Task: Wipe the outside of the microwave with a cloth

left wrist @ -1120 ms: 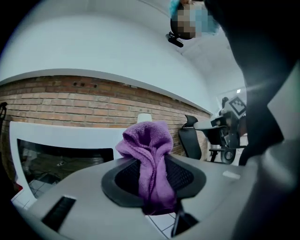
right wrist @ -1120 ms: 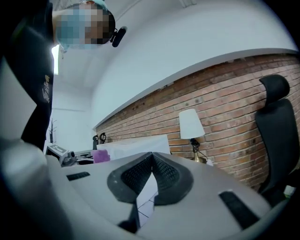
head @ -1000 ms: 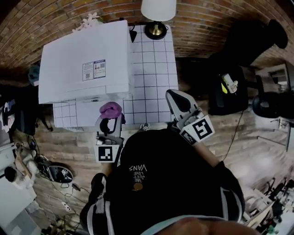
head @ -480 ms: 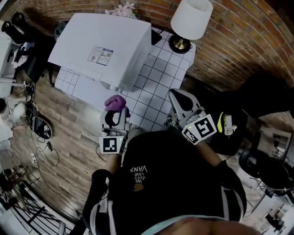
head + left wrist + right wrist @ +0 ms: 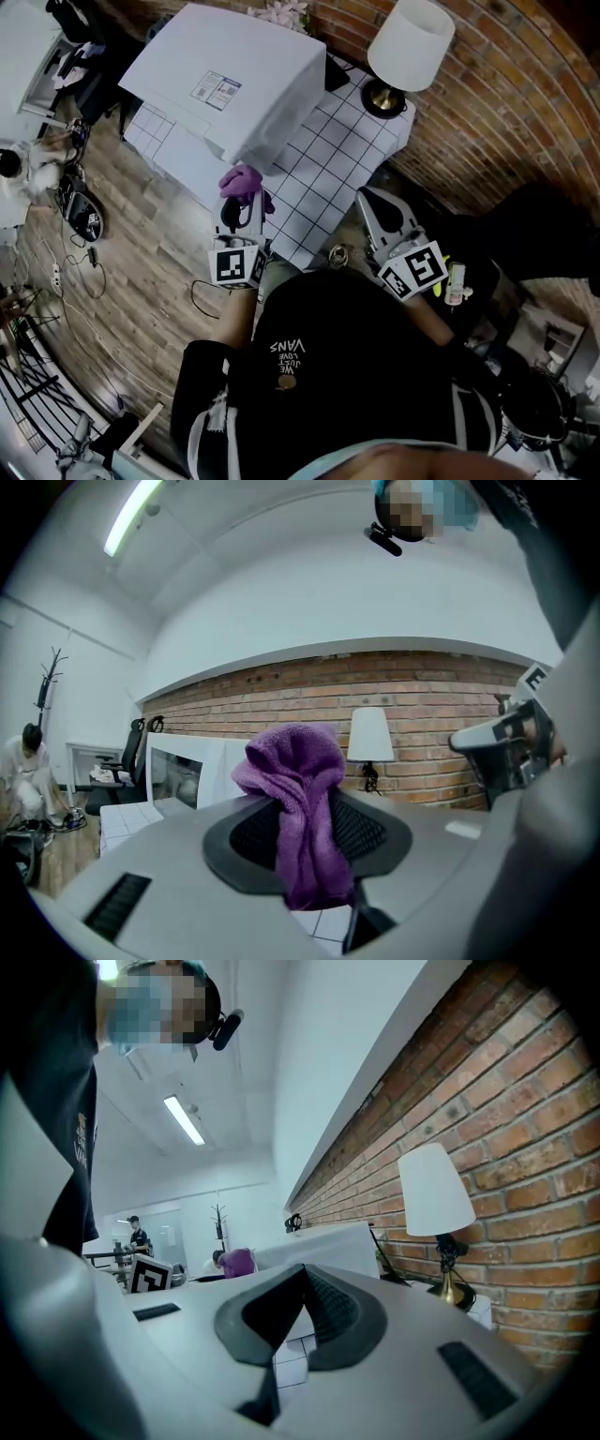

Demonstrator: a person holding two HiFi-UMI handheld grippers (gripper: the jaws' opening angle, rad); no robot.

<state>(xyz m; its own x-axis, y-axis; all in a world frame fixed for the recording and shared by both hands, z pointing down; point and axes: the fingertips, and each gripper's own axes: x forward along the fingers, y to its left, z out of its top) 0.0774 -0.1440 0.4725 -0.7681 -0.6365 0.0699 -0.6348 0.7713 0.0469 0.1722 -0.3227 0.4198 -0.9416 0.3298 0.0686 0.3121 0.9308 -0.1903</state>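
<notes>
**Approach to the casing.** We hold the purple cloth [image 5: 298, 799] pinched between the jaws of the left gripper [image 5: 240, 206]. It is bunched above the pads and hangs below them. It sits just off the front corner of the white microwave [image 5: 234, 80], and we cannot tell whether it touches. The right gripper [image 5: 302, 1283], well to the right of the microwave, has its jaws pressed together at the tips with nothing between them.

We judge the step in hand to be bringing the cloth to the casing. To do it well, we would lay the bunched part flat against a panel and press lightly so that the pads never scrape the surface. We would then sweep in overlapping passes from the top down, with a firm pinch.

The microwave stands on a white grid-patterned table top [image 5: 328, 164]. A white-shaded lamp [image 5: 411, 42] stands to its right, a brick wall [image 5: 506, 103] runs behind it, and wood flooring [image 5: 141, 244] lies in front of it.
</notes>
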